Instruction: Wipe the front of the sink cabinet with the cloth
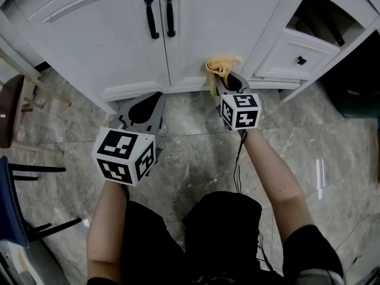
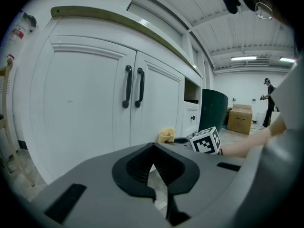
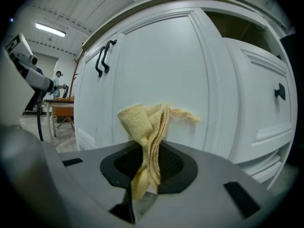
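The white sink cabinet point(image 1: 107, 34) has two doors with black handles point(image 1: 160, 13). A folded yellow cloth point(image 1: 221, 67) is pressed to the bottom of the right-hand door, just above the plinth. My right gripper point(image 1: 224, 77) is shut on the cloth point(image 3: 145, 127), which sticks up between its jaws and touches the door panel point(image 3: 156, 65). My left gripper point(image 1: 157, 97) hovers over the floor in front of the left door, shut with nothing in it. In the left gripper view the jaws point(image 2: 153, 146) point at the doors point(image 2: 85, 103), with the cloth point(image 2: 166, 135) to the right.
To the right of the doors a small white drawer point(image 1: 297, 55) stands pulled out under an open recess. A dark green bin point(image 1: 356, 82) is at the far right. Wooden stool legs point(image 1: 29, 94) and a dark chair point(image 1: 18, 206) stand at the left on the marble floor point(image 1: 190, 153).
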